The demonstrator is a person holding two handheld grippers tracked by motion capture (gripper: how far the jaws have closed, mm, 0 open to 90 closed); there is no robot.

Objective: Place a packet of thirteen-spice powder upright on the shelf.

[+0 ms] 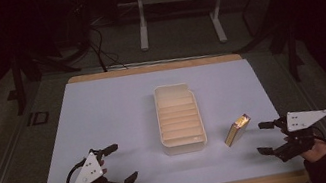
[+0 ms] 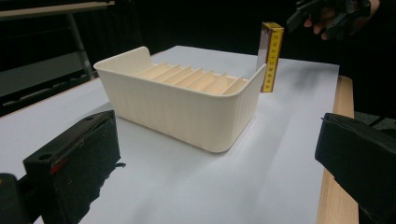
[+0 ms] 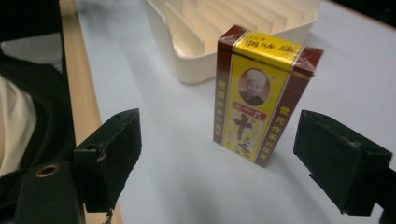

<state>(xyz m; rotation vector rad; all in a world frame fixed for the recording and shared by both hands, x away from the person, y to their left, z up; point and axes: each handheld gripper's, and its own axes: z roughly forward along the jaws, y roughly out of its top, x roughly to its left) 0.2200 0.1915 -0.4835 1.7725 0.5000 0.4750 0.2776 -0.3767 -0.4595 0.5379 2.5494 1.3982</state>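
Left gripper [image 1: 117, 163] at near-left of table, jaws spread wide, holding nothing, resting low over the white sheet [image 1: 103, 112]. Right gripper [image 1: 266, 137] at near-right, jaws also spread, empty, pointing toward the box. Both hands in dark sleeves, cut off at the bottom edge of the high view; the right hand [image 1: 313, 148] is partly under its grey plate. In the left gripper view the right gripper [image 2: 327, 16] shows far off at top right, dim and cropped.

Small box [image 1: 237, 129] stands upright on the sheet, just beside the tray's near-right corner, not touching it. High view gives only a yellowish blur; the right gripper view shows the box [image 3: 261, 93] clearly: yellow front, dark red sides, a small portrait, printed characters, sitting ahead between the open jaws, untouched.

Cream tray [image 1: 183, 141] at table centre, ribbed walls, several slats inside; slots look empty. Left gripper view shows its rounded near wall [image 2: 187, 112], box [image 2: 271, 56] behind it. Background dark, table legs barely readable.
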